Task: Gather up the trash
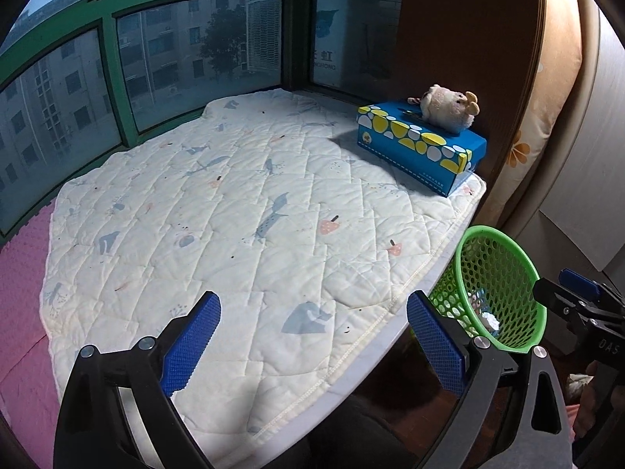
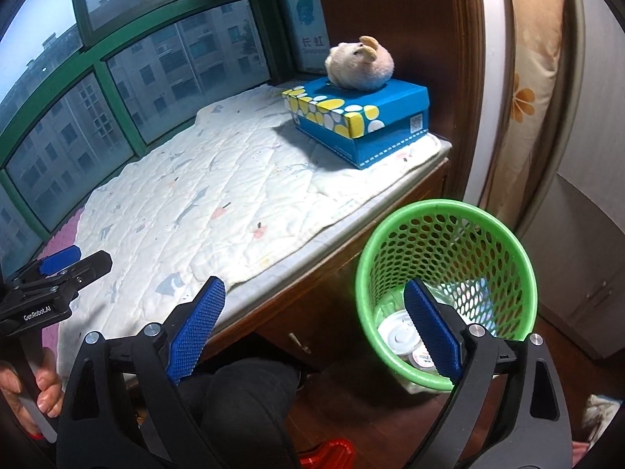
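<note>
Green perforated basket (image 2: 445,242) stands on the floor beside the window seat, holding a white lidded cup (image 2: 398,338) and crumpled paper (image 1: 490,320). My left tongs (image 1: 312,344) and right tongs (image 2: 314,330) are both spread wide, gripping nothing. A blue tissue box (image 2: 363,117) bearing a plush toy (image 2: 359,64) rests on the quilted mat (image 1: 218,219).
</note>
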`<state>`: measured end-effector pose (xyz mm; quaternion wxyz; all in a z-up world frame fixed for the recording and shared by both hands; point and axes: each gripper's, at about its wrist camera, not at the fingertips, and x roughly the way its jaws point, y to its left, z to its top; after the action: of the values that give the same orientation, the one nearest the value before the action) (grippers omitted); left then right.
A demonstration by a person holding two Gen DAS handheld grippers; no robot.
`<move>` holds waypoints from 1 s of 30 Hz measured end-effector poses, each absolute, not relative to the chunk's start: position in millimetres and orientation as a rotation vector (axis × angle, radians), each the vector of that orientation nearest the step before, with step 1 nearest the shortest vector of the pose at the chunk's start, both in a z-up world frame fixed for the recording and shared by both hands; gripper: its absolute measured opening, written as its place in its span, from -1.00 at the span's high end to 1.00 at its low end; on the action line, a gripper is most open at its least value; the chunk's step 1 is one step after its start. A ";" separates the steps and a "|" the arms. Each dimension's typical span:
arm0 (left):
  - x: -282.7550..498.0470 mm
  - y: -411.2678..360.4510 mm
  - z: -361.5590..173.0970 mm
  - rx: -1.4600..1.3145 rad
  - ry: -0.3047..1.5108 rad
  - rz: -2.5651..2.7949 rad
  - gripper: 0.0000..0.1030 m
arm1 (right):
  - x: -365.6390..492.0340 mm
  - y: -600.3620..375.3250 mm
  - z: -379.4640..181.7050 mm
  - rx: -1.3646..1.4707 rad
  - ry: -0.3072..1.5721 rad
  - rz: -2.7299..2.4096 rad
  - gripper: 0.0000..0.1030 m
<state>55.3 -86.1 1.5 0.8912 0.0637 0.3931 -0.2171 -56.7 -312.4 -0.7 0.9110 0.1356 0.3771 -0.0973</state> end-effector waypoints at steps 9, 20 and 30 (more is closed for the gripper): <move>48.1 -46.8 11.2 0.090 0.793 -0.362 -0.82 | -47.9 -274.4 11.8 0.211 0.745 -0.139 -0.88; 42.3 -13.4 9.2 0.051 0.797 -0.283 -0.82 | -42.0 -244.6 16.5 0.167 0.734 -0.090 -0.91; 37.5 -6.8 6.3 0.039 0.805 -0.259 -0.82 | -42.4 -241.7 16.0 0.169 0.735 -0.086 -0.91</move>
<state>37.5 -6.8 6.3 0.9118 0.0191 0.3906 -0.1255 -42.4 -241.7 16.0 0.9289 0.0824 0.3586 -0.0422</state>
